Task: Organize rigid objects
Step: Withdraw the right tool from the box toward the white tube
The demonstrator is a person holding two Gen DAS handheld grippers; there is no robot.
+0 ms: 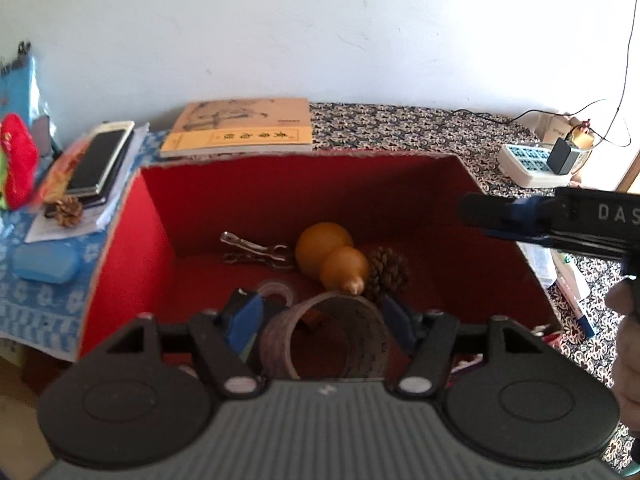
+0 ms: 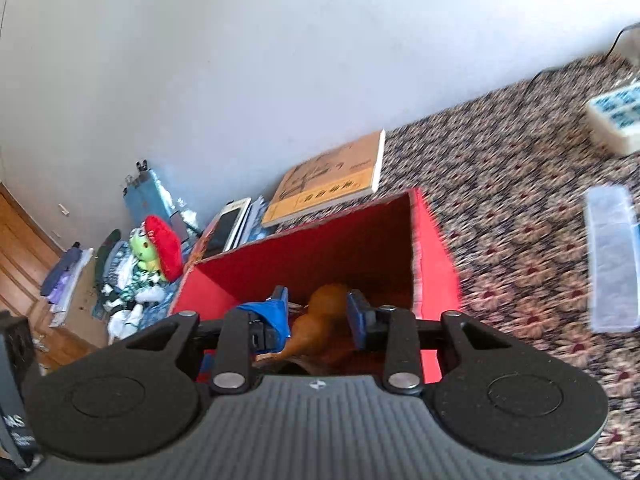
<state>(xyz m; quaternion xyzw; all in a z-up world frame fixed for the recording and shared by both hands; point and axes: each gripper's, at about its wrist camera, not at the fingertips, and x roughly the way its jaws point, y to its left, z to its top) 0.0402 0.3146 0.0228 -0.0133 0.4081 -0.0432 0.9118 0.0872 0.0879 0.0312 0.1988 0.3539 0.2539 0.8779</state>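
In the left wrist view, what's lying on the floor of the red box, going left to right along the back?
metal clips → orange gourd → pine cone. The tape rolls nearer the camera sit in front of these, so I leave them out of the order.

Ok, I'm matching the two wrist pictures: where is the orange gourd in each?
Left wrist: gourd on the red box floor, middle, beside a pinecone.
Right wrist: gourd low centre, seen between the fingers.
Shared landmark: yellow book behind the box.
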